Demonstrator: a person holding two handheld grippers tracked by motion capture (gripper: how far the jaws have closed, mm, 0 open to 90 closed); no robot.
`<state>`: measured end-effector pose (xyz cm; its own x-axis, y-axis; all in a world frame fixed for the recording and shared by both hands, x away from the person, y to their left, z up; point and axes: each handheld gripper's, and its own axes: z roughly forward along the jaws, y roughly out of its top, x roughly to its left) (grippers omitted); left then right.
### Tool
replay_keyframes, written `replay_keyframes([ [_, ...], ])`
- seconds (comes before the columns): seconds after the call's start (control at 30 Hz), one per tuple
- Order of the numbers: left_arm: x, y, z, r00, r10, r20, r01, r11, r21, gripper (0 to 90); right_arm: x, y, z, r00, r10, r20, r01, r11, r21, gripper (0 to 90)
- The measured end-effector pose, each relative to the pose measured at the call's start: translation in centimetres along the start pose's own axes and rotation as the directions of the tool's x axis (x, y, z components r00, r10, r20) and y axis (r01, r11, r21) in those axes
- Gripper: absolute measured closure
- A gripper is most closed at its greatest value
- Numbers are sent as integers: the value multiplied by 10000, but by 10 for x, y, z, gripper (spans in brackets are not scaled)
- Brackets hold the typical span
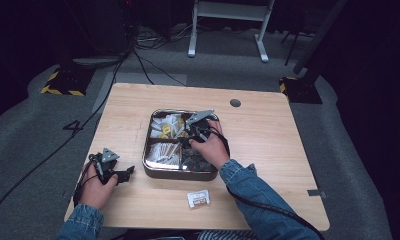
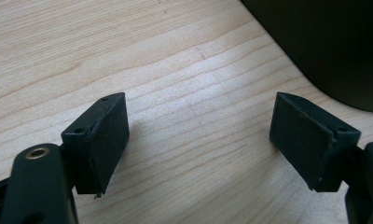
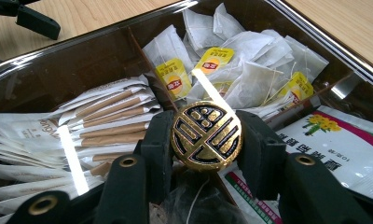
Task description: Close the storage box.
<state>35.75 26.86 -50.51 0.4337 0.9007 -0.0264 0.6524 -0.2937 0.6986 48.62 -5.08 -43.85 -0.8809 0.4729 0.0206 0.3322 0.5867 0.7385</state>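
Gold knob [image 3: 206,136] (between right jaws)

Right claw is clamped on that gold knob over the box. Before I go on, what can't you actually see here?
- Whatever the gold knob is fixed to: right gripper view, hidden by the right claw and glare; it may be a clear lid.
- Compartment below the knob: blocked by the claw.
- Print on the packet on the table: high view, too small.
- Tray near-right compartment: high view, covered by the hand.

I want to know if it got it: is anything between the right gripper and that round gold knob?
No. The right gripper already has its jaws pressed on both sides of the round gold knob, above the tray of tea bags.
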Motion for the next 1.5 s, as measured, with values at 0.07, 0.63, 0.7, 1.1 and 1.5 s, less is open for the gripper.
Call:
replay_keyframes([
  [0.07,0,0,0,10000,-1,-1,1,10000,0,202,1,0,0,10000,-18,46,18,10000,37,586],
  [0.63,0,0,0,10000,13,40,-13,10000,59,201,1,1,0,9994,-259,231,256,9996,139,580],
  [0.7,0,0,0,10000,8,32,-8,10000,55,201,1,1,0,9997,-179,155,178,9998,86,548],
  [1.1,2,0,0,9999,51,109,-51,10000,45,198,-2,5,-25,9999,65,143,-57,9985,-540,368],
  [1.5,2,0,0,9999,33,98,-33,10000,-2,197,-13,12,-77,9995,281,124,-264,9925,-1190,342],
])
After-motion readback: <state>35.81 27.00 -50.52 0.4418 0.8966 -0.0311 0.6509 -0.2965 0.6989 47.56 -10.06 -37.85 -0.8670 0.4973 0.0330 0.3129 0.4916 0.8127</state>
